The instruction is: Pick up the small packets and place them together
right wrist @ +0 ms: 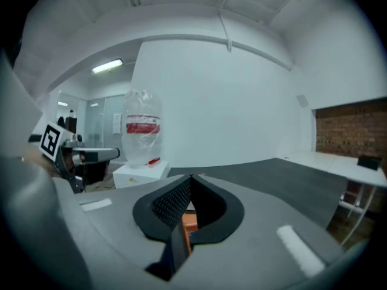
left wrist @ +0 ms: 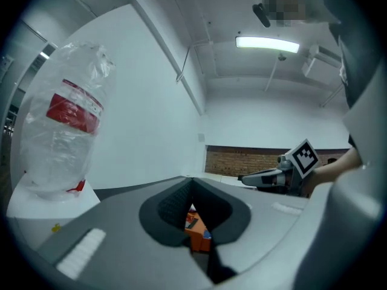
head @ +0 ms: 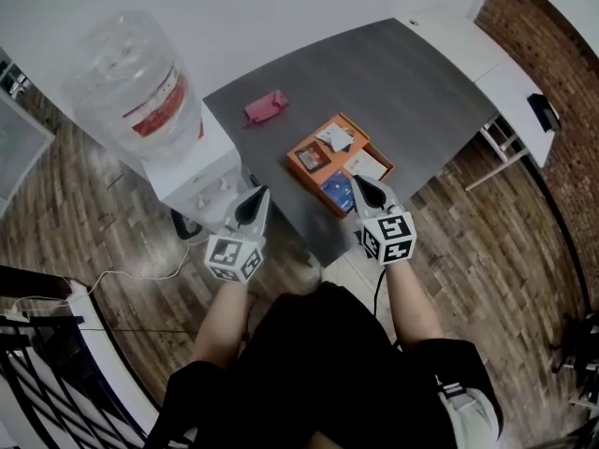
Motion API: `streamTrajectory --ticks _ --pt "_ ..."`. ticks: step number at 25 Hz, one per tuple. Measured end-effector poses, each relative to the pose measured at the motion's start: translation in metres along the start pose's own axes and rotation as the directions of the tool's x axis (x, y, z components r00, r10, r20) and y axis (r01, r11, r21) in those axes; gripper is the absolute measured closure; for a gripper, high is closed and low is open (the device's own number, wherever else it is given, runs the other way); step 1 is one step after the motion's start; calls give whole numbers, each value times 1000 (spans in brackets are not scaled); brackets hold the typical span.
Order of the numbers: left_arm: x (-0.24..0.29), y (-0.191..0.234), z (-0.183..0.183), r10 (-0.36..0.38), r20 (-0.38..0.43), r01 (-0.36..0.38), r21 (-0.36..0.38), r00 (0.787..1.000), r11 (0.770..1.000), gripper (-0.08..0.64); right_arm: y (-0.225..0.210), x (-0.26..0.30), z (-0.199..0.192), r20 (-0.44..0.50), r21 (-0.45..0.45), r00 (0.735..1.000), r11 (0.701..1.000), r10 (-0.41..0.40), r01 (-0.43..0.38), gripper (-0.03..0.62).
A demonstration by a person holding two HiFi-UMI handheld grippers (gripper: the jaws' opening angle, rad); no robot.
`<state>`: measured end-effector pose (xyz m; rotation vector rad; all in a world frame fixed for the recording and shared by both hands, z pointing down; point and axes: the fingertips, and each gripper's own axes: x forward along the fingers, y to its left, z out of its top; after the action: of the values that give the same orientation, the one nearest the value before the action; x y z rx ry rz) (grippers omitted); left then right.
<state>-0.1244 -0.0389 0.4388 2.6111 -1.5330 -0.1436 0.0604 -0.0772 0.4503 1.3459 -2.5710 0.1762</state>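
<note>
a dark grey bench (head: 421,92) carries an orange box (head: 301,146) close to its near edge. the packets lie inside the box: a white packet (head: 335,138) at the far side, a dark red packet (head: 314,158) on the left, another white one (head: 368,166) on the right and a blue packet (head: 338,191) at the near end. a pink pouch (head: 266,107) lies apart from the box, near the bench's far left edge; what is in it cannot be made out.

the left claw (head: 260,193) is held at the bench's left edge, pointing level over the top. its jaws are together at the tips with nothing between them, and through the slot behind the tips a bit of the orange box shows.

the right claw (head: 360,183) is held above the near end of the box, just beside the blue packet in the head view, tilted a little down. its jaws are pressed fully together and hold nothing. neither claw touches the box or a packet.

a white dispenser (head: 201,181) with a clear water bottle (head: 131,87) stands on the wood floor beside the bench's left edge. a white table (head: 505,82) stands past the bench's right edge, along a brick wall (head: 552,26). the person wears black.
</note>
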Motion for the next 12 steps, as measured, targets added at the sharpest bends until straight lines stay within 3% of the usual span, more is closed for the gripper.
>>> streamTrajectory --ticks 4,12 --pt "-31 -1 4 7 22 -7 -16 1000 1000 560 19 -34 -2 81 140 996 990 -23 11 591" --pt "-67 -12 10 1 61 0 -23 998 1000 560 39 -79 3 158 88 980 990 -121 108 589"
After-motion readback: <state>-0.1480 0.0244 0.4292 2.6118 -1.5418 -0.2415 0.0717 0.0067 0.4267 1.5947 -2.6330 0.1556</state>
